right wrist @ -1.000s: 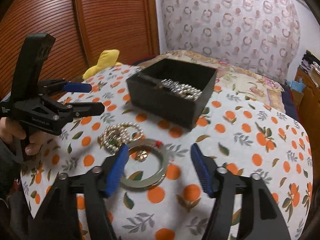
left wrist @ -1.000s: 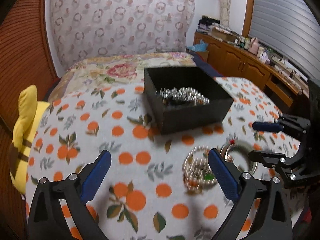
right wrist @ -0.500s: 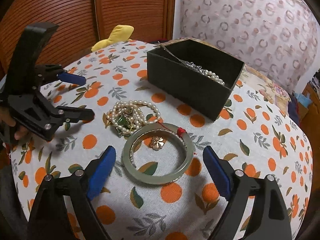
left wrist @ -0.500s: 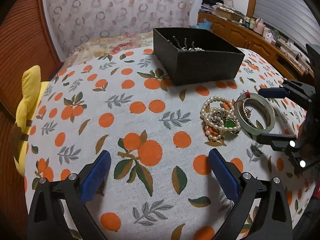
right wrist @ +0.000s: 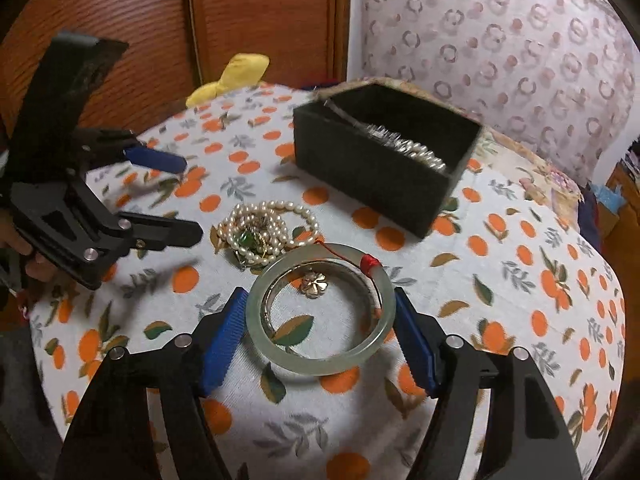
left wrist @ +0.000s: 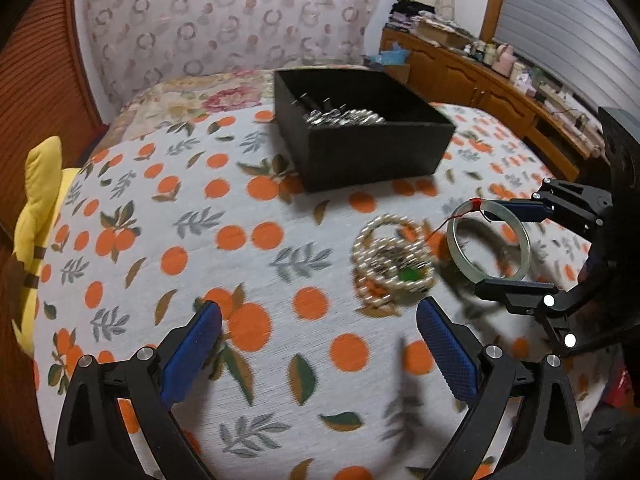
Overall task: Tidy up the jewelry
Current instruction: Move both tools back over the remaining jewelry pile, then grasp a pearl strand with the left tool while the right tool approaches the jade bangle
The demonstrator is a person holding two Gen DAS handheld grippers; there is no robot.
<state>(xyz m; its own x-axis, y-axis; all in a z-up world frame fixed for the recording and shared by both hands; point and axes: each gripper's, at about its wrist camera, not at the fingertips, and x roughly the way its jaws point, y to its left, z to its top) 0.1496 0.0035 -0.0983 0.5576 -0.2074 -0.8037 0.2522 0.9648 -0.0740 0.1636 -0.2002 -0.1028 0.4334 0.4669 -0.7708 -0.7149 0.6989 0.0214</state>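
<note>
A pale green jade bangle [right wrist: 320, 312] with a red thread lies on the orange-print cloth, between the fingers of my open right gripper [right wrist: 320, 340]; the pads stand at its sides. It also shows in the left wrist view [left wrist: 490, 246]. A tangle of pearl strands with a green stone [right wrist: 264, 232] lies just beyond it, also in the left wrist view [left wrist: 390, 266]. A small gold flower charm [right wrist: 314, 285] lies inside the bangle. The black box [right wrist: 384, 160] with pearls inside stands farther back. My left gripper [left wrist: 320, 354] is open and empty, short of the pearls.
A yellow plush toy [left wrist: 38, 216] hangs at the table's left edge. A wooden sideboard [left wrist: 492, 84] with small items stands at the right. A floral bed [left wrist: 192, 92] and patterned curtain are behind the table. Wooden doors [right wrist: 260, 20] stand at the left.
My right gripper has moved forward so its fingers now flank the bangle. My left gripper has shifted closer to the pearl pile. The jewelry has not moved.
</note>
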